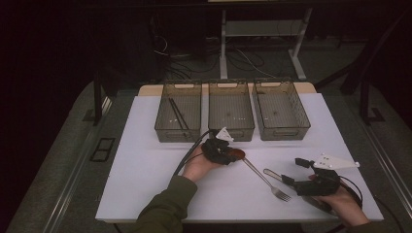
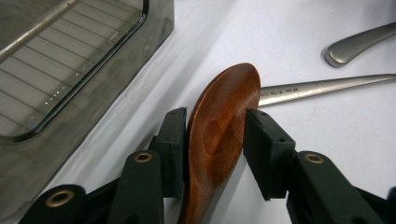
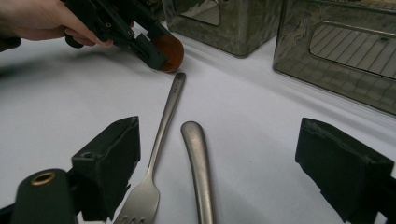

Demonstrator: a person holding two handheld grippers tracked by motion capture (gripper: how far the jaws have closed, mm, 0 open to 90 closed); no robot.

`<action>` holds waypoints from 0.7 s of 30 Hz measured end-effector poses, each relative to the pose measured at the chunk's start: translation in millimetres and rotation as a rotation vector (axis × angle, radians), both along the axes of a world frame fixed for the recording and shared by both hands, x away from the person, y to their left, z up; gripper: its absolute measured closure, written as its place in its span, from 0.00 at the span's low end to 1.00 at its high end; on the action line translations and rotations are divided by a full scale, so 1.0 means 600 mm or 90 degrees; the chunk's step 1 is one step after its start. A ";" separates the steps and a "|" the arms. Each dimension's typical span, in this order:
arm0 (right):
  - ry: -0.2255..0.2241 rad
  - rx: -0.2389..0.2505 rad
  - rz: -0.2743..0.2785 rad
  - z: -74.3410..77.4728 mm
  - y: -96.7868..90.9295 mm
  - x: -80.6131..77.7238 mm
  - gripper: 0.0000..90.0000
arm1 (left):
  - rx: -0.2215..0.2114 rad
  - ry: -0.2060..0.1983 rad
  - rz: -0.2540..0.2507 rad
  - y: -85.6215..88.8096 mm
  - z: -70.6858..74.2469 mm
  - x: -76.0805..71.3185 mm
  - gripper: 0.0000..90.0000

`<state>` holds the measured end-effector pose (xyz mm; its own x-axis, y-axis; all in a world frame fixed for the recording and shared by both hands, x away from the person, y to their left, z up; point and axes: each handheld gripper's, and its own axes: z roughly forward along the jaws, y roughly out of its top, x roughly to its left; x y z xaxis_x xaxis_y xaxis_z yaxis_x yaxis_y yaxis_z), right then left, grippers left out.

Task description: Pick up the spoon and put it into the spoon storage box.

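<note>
Fingers of the left gripper [image 2: 215,140] pinch the bowl of a wooden spoon [image 2: 219,135] from both sides, pads pressed on its edges, just in front of the left bin [image 1: 178,110] (the one of three mesh bins with chopsticks [image 1: 179,114] in it). Beyond the spoon's tip lies a steel fork [image 2: 322,86], its handle end almost touching the wood. Right-gripper fingers [image 3: 233,168] gape wide and hold nothing; they straddle the fork's neck and a second steel handle [image 3: 198,163] beside it on the white counter [image 1: 145,170], well apart from the left bin.
</note>
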<state>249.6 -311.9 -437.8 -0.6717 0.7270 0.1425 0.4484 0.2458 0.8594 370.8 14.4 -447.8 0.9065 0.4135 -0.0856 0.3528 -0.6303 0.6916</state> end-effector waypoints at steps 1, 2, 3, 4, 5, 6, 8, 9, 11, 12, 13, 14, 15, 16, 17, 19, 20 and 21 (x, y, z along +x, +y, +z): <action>0.000 0.000 0.000 0.000 0.000 0.000 0.15 | 0.003 -0.001 -0.003 0.000 0.001 0.000 0.68; 0.000 0.000 0.000 0.000 0.000 0.000 0.15 | 0.004 -0.004 -0.004 0.000 0.000 -0.001 0.68; 0.001 0.000 0.000 0.000 0.000 0.000 0.15 | 0.001 -0.006 -0.004 -0.002 0.000 -0.003 0.69; 0.001 0.000 0.000 0.000 0.000 0.000 0.15 | 0.010 -0.008 -0.012 -0.001 0.001 -0.004 0.71; 0.001 0.000 0.000 0.000 0.000 0.000 0.15 | 0.006 -0.007 -0.007 -0.003 0.001 -0.006 0.72; 0.001 0.000 0.000 0.000 0.000 0.000 0.15 | 0.009 -0.009 -0.011 -0.003 0.002 -0.006 0.74; 0.001 0.000 0.001 0.000 0.000 0.000 0.15 | 0.017 -0.009 -0.021 -0.003 0.003 -0.007 0.78; 0.001 0.000 0.000 0.000 0.000 0.000 0.15 | 0.017 -0.009 -0.024 -0.003 0.003 -0.007 0.80; 0.001 0.000 0.000 0.000 0.000 0.000 0.15 | 0.018 -0.009 -0.024 -0.004 0.004 -0.009 0.81; 0.001 0.000 0.000 0.000 0.000 0.000 0.15 | 0.017 -0.008 -0.026 -0.003 0.004 -0.009 0.83; 0.001 0.000 0.000 0.000 0.000 0.000 0.15 | 0.018 -0.009 -0.028 -0.003 0.005 -0.009 0.84; 0.000 0.000 0.000 0.000 0.000 0.000 0.15 | 0.016 -0.009 -0.028 -0.003 0.005 -0.009 0.86; 0.001 0.000 0.000 0.000 0.000 0.000 0.15 | 0.016 -0.010 -0.028 -0.003 0.005 -0.009 0.86; 0.001 -0.001 0.000 0.000 0.000 0.000 0.15 | 0.017 -0.010 -0.028 -0.002 0.006 -0.009 0.87; 0.000 -0.001 0.000 0.000 0.000 0.000 0.15 | 0.015 -0.008 -0.027 -0.002 0.006 -0.009 0.88; 0.000 -0.001 0.000 0.000 0.000 0.000 0.15 | 0.008 -0.006 -0.023 -0.002 0.007 -0.009 0.88; 0.000 -0.001 0.000 0.000 0.000 0.000 0.15 | 0.006 -0.005 -0.023 -0.001 0.008 -0.009 0.89; -0.001 -0.001 0.000 0.000 0.000 0.000 0.15 | 0.002 -0.005 -0.021 -0.001 0.009 -0.009 0.89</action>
<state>249.6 -311.8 -437.7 -0.6716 0.7274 0.1407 0.4478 0.2472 0.8593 365.3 14.0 -442.4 0.9204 0.3831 -0.0781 0.3266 -0.6434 0.6924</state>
